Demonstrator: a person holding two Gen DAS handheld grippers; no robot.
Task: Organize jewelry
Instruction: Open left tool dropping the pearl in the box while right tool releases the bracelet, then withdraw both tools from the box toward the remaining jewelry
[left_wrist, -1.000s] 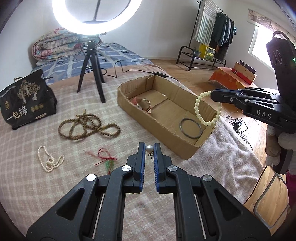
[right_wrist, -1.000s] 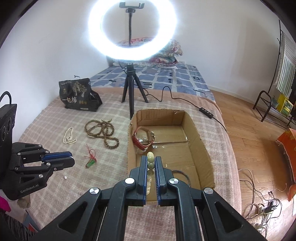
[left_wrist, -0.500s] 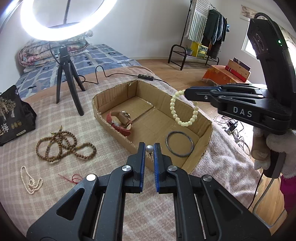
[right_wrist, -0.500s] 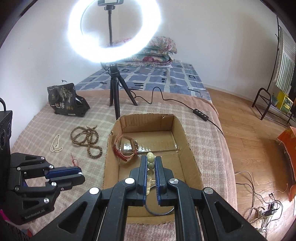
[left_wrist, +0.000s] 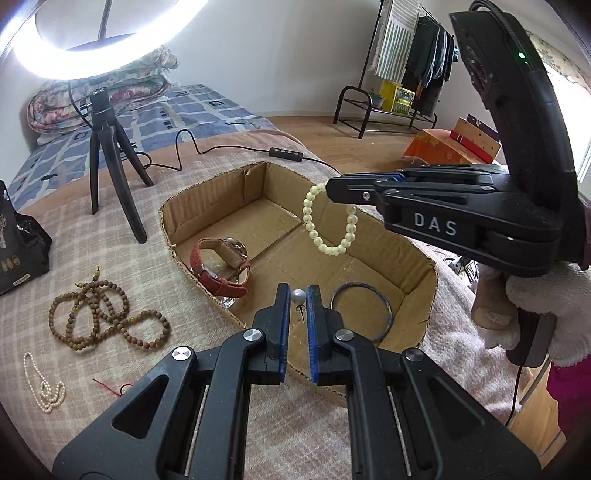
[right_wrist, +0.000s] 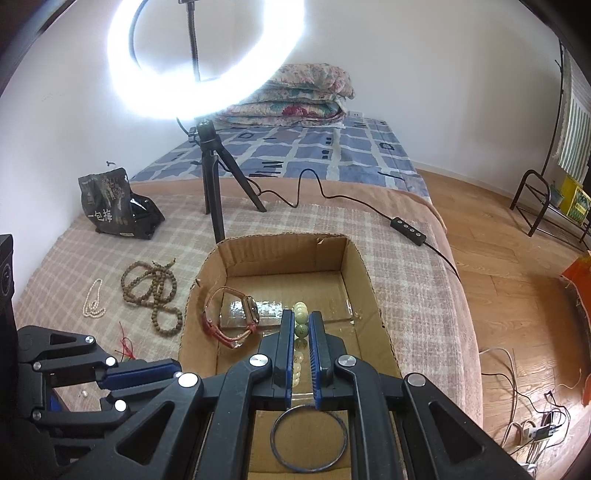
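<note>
My left gripper (left_wrist: 297, 295) is shut on a small pearl stud earring (left_wrist: 298, 296), held over the near left wall of the cardboard box (left_wrist: 424, 280). My right gripper (right_wrist: 301, 321), also seen in the left wrist view (left_wrist: 332, 192), is shut on a cream bead bracelet (left_wrist: 328, 225) that hangs above the box's middle. Inside the box lie a red-strap watch (left_wrist: 221, 266) and a dark bangle (left_wrist: 360, 314). A brown bead necklace (left_wrist: 107, 317), a small pearl strand (left_wrist: 40, 384) and a red cord charm (left_wrist: 110, 384) lie on the blanket to the left.
A ring light on a black tripod (left_wrist: 110, 155) stands behind the box, its cable and switch (left_wrist: 286, 152) trailing right. A black bag (right_wrist: 114, 203) sits at far left. The bed's right edge drops to a wooden floor (right_wrist: 517, 295).
Both grippers have moved toward and over the box. The bracelet now hangs above the box's interior, and the earring is over its near wall. Both stay shut.
</note>
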